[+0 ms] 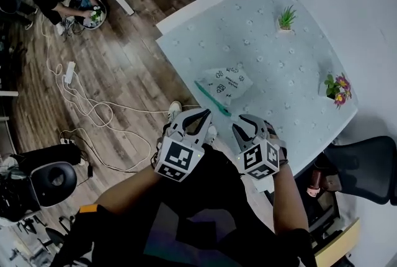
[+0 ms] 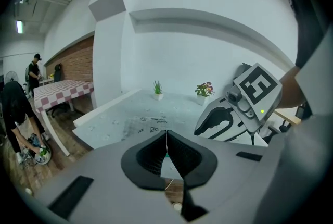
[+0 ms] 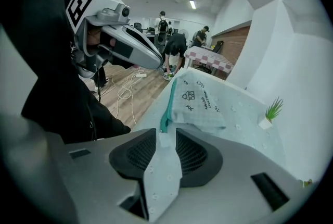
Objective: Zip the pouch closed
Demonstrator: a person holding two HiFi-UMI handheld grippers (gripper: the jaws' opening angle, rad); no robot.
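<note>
Two grippers hover at the bench's (image 1: pixel 298 67) near edge. On the right gripper (image 3: pixel 165 137) the jaws stand a narrow slit apart, gripping nothing, with the teal zip's (image 3: pixel 167 103) end at their mouth. On the left gripper (image 2: pixel 166 137) the jaws are pressed together, empty. The pouch (image 1: pixel 228 81) lies flat just inside that edge, about midway. Step in hand, apparently: approach. Next: pinch the pull and steady the fabric.

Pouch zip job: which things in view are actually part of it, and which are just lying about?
Part of the job:
pouch
teal zipper
left gripper, shut
right gripper, open at the zipper's near end

Lying about:
small green plant and flowering plant, both on the table
white cables
black office chair
</note>
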